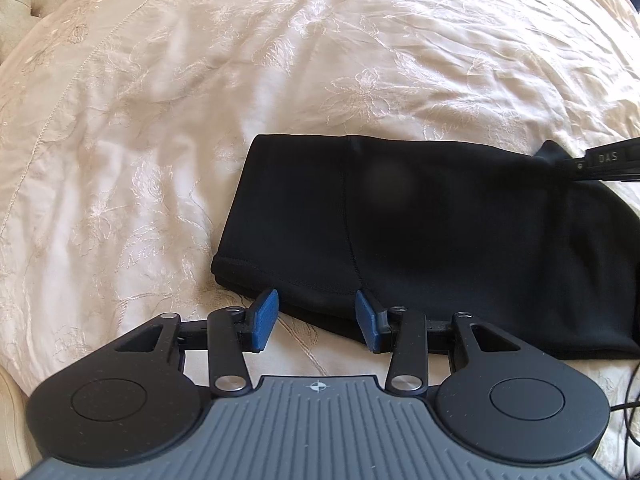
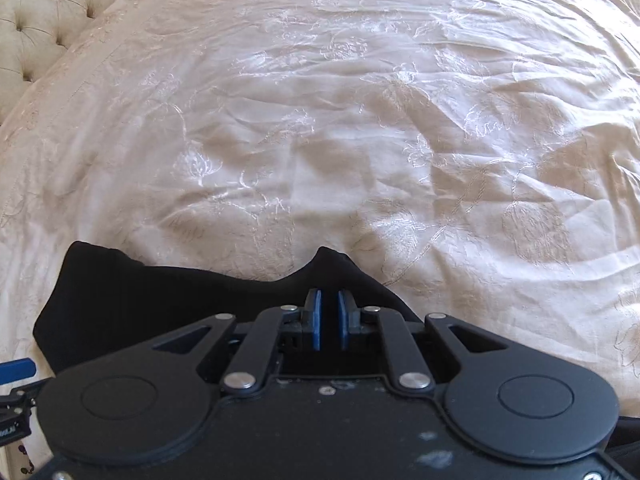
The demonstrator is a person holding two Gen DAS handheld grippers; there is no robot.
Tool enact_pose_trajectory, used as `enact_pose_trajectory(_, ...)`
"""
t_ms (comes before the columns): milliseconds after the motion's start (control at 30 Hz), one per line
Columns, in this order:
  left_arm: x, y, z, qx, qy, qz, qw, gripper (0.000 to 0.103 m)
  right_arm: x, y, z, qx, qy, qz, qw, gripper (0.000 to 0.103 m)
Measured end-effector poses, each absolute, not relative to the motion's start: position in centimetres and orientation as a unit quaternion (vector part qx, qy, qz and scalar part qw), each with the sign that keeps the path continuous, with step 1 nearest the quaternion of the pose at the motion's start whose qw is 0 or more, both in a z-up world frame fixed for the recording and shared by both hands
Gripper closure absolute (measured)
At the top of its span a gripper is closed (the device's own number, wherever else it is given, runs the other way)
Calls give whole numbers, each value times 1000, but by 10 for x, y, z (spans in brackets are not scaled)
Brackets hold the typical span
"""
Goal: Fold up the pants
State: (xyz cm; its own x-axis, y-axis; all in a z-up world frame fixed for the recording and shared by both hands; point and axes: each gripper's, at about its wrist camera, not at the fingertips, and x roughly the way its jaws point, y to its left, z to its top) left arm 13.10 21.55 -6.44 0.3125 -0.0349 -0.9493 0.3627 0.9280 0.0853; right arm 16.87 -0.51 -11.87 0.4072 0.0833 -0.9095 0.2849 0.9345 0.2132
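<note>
Where flat, one pants [image 1: 440,240], two grippers [image 1: 316,300] [image 2: 329,296]

Left wrist: looks steeply down, close over bedspread [image 1: 160,120].
Right wrist: likewise.
Shared: black pants [image 1: 440,240].

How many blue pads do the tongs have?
4 in all. Two blue pads stand apart on the left tongs beside the black pants. Two sit close together on the right tongs.

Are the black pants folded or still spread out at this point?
Folded. The pants lie as a compact layered rectangle on the bedspread, with a doubled edge at the near left corner; no separate legs show.
</note>
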Motion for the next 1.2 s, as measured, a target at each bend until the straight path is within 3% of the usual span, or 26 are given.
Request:
enact_pose_trajectory(200, 133, 233, -67, 124, 579, -148, 792, 61, 176, 2, -137, 144, 550, -67, 820, 93)
enact_pose_trajectory(467, 126, 241, -66, 99, 576, -167, 794, 54, 133, 17, -100, 172, 516, -43, 838, 89)
enact_pose_trajectory(900, 143, 250, -86, 45, 608, -127, 783, 53, 55, 92, -122, 97, 580, 21, 808, 88)
enact_pose_trajectory(1033, 149, 262, -84, 16, 607, -119, 786, 44, 63, 96, -129, 81, 601, 25, 795, 88)
enact_pose_trajectory(1200, 152, 271, -92, -13, 611, -102, 785, 43, 68, 99, -132, 77, 610, 30, 788, 88)
